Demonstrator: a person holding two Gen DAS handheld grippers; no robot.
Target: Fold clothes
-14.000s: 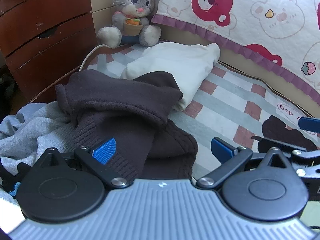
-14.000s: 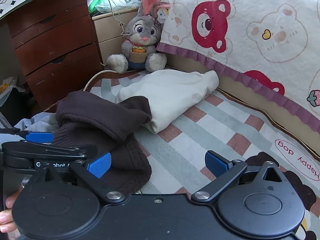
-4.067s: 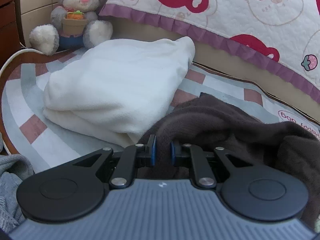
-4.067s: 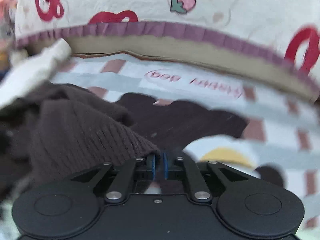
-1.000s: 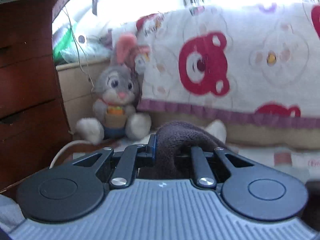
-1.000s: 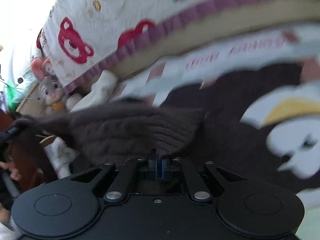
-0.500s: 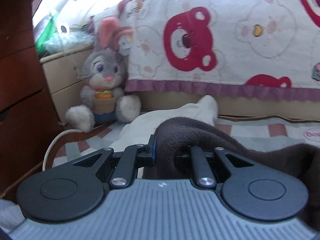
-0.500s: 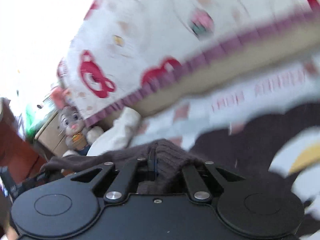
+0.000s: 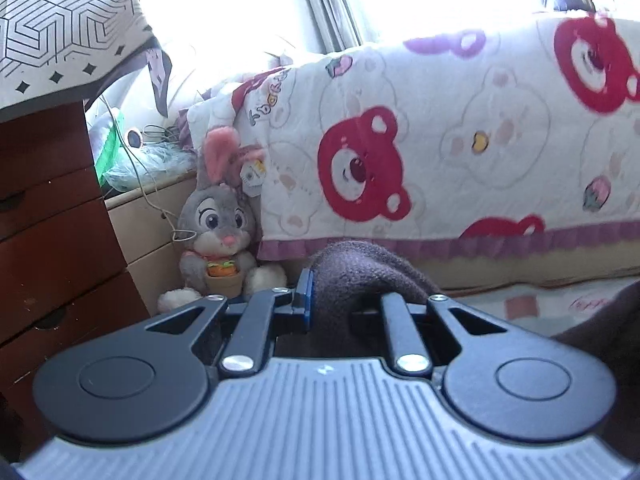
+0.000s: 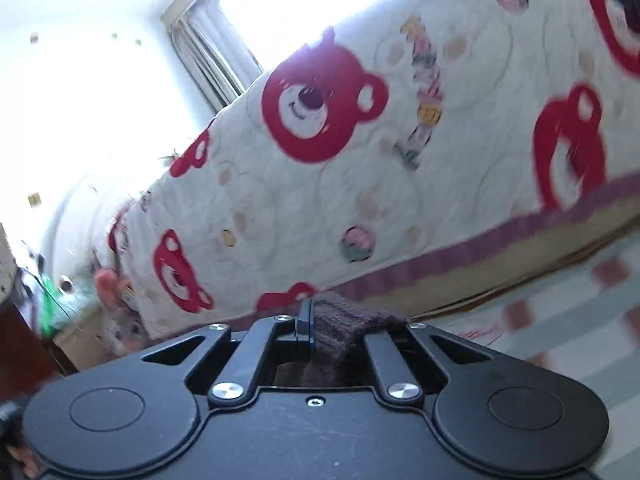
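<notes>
The left gripper pinches a thick fold of the dark brown sweater, fuzzy and soft, which bulges up between its narrowly set fingers and drapes off toward the right edge of the left wrist view. The right gripper is clamped nearly flat on a ribbed knit edge of the same sweater; the view is tilted and blurred. Both grips hold the cloth up above the striped bed sheet.

Behind hangs one quilted white blanket with red bear faces and a ruffled purple hem. One grey plush rabbit sits in the corner beside one red-brown wooden dresser, whose three drawer fronts show. Open sheet shows to the right in both views.
</notes>
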